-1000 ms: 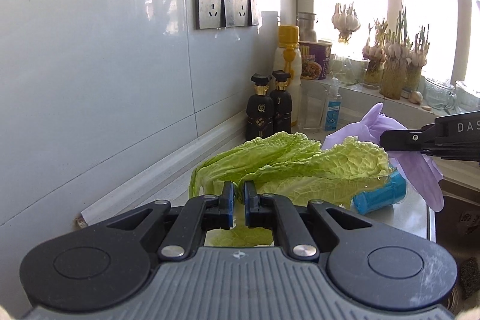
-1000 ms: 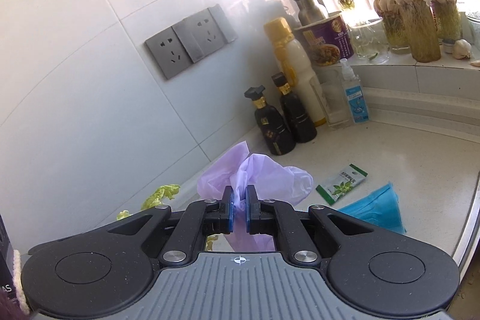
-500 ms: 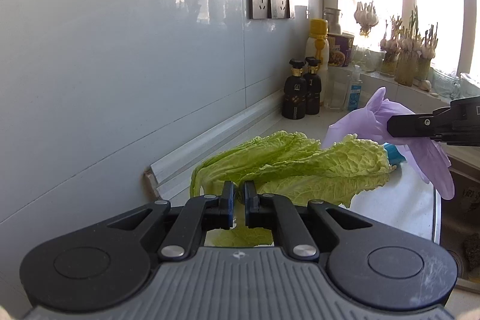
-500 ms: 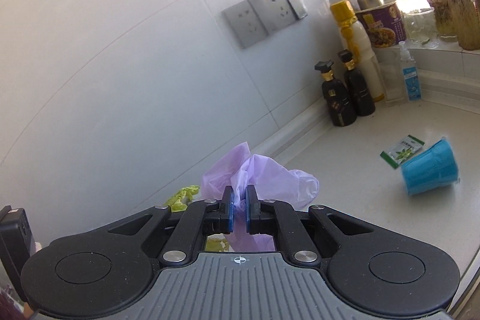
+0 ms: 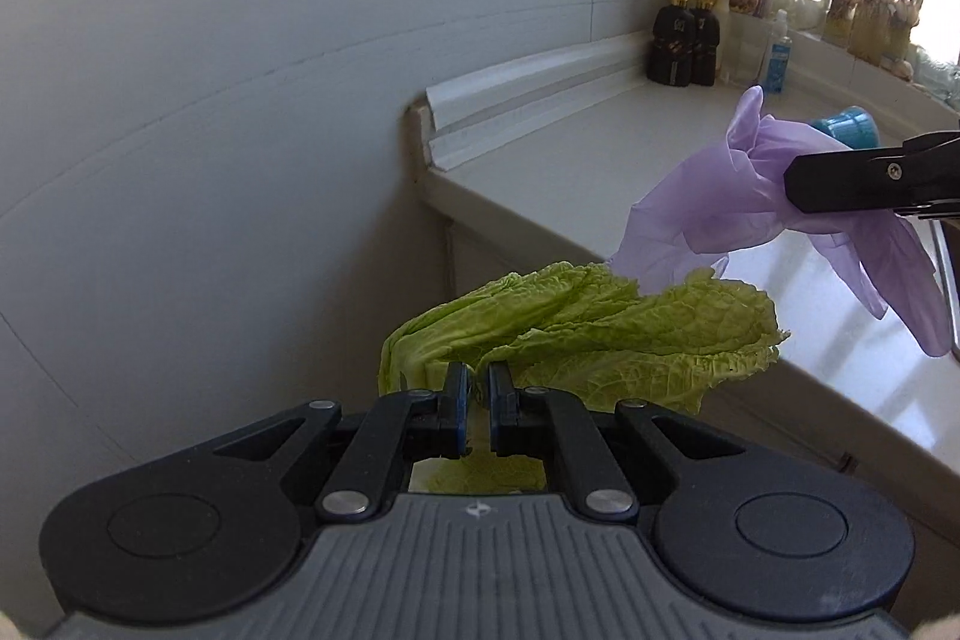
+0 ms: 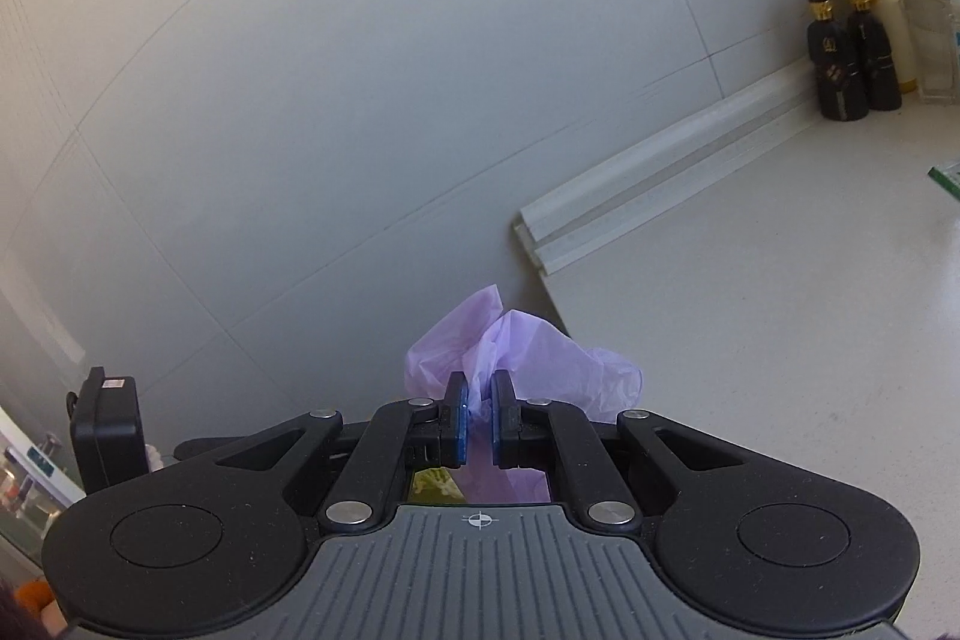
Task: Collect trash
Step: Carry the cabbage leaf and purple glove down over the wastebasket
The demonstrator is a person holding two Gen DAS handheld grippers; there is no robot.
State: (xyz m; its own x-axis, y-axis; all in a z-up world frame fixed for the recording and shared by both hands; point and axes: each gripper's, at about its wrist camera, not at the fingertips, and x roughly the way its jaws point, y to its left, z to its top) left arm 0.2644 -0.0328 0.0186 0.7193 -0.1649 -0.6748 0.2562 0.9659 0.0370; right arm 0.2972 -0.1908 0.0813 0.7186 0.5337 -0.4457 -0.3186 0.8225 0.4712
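Closest to the left wrist camera, the left claw point(image 5: 474, 415) is pinched nearly shut on the pale stem end of a cabbage leaf point(image 5: 606, 334), which fans out limp in front of it. A moment ago that leaf hung over the surface point(image 5: 600, 160); now it hangs past the end of the surface, with the cabinet side and the grey tiled wall point(image 5: 210, 130) behind and below it. Both hands have pulled back from the window end and dropped lower, so the carry away from the worktop looks well under way, probably toward a bin that no frame shows.

Just beyond the leaf, the right claw point(image 6: 477, 421) is likewise closed tight, on a purple glove point(image 6: 528, 358) that bunches above its pads and trails below; in the left view the glove droops beside the leaf tip, close to it.

Farther back, a blue cup point(image 5: 843, 127) lies on its side on the surface and a green packet point(image 6: 948, 178) sits near the frame edge, so trash remains to fetch. Dark bottles point(image 5: 684, 40) stand at the far wall below the sunny window.
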